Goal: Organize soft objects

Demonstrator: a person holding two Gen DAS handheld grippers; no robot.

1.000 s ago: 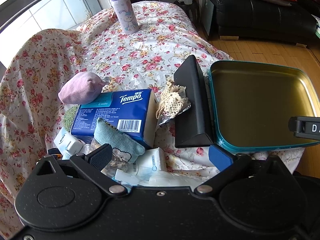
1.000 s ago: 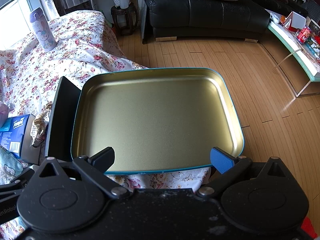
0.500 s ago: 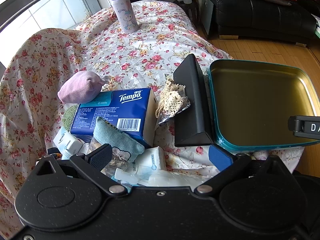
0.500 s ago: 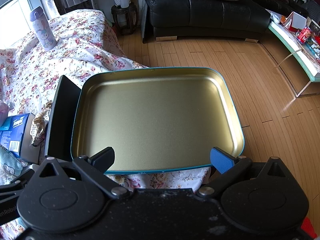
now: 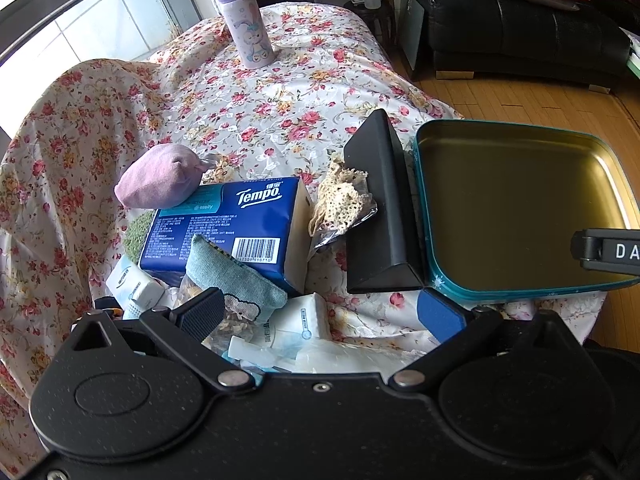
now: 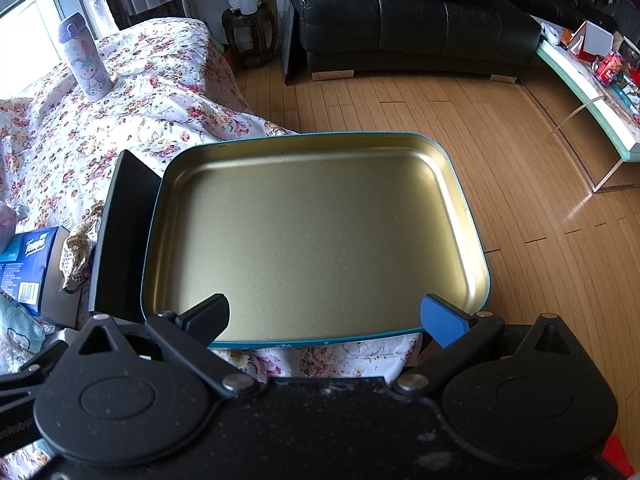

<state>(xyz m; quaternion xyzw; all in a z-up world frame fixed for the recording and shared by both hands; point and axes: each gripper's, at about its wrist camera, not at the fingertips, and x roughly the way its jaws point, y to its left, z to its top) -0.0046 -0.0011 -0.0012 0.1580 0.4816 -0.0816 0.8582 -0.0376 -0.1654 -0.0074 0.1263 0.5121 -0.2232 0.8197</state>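
Note:
A pile of soft things lies on the floral cloth: a purple pouch (image 5: 158, 176), a blue Tempo tissue pack (image 5: 232, 228), a teal knit pouch (image 5: 236, 284), a beige lace piece in plastic (image 5: 340, 200) and small white tissue packs (image 5: 304, 320). My left gripper (image 5: 320, 312) is open and empty just above the near end of the pile. A teal tin tray (image 6: 312, 232) with a gold inside lies to the right, also in the left wrist view (image 5: 516, 204). My right gripper (image 6: 324, 316) is open and empty over the tray's near rim.
A black wedge-shaped box (image 5: 380, 208) lies between the pile and the tray. A purple bottle (image 5: 244, 20) stands at the far side of the cloth. The table edge drops to a wooden floor (image 6: 540, 200) on the right. A black sofa (image 6: 400, 20) stands behind.
The left gripper has drifted slightly; the view shifts a little. Nothing was taken hold of. The right gripper has not visibly moved.

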